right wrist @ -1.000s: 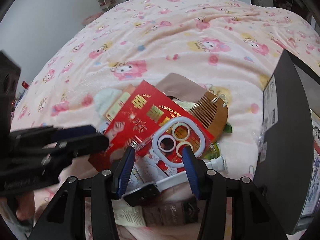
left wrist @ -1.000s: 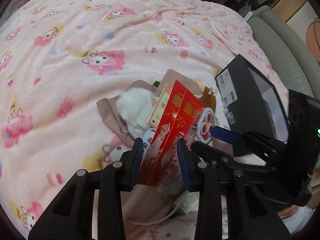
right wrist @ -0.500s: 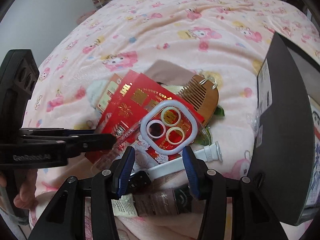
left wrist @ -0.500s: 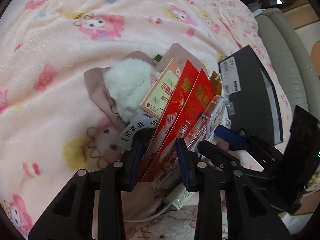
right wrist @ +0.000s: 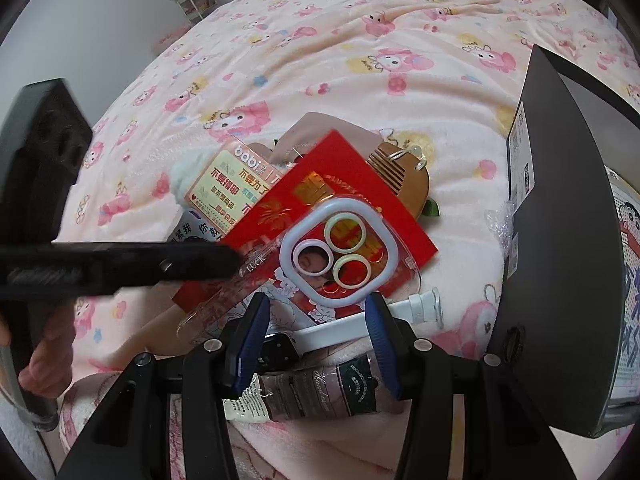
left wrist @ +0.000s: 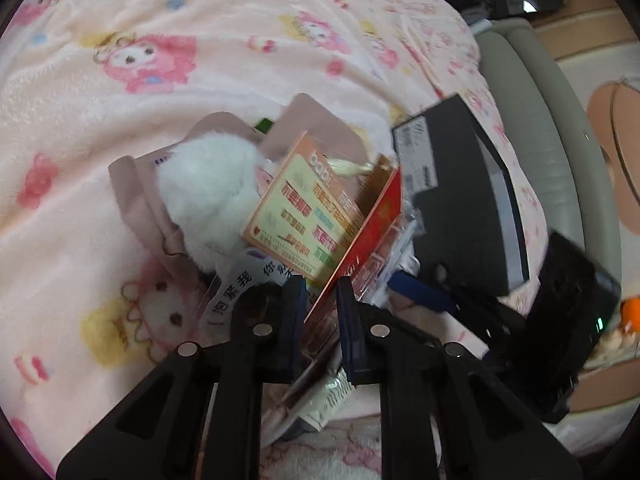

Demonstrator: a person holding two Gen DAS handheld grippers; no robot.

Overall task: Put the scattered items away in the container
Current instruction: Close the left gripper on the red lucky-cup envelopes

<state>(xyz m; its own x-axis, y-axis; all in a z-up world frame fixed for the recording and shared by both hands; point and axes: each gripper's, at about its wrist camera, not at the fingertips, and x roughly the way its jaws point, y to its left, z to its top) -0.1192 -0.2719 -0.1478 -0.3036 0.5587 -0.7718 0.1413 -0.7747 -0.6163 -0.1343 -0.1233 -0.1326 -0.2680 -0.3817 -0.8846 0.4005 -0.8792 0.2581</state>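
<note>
Partly hidden, the red envelope (left wrist: 380, 216) stands edge-on between the left gripper's (left wrist: 320, 292) closing jaws.

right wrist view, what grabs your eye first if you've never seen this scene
The bright red envelope sits at the middle of a small heap on the pink cartoon blanket, with a clear phone case, ringed in lilac at its camera cutout, lying on top of it. A tall dark box fills the right edge, and the left tongs are closing on the envelope's near edge.
</note>
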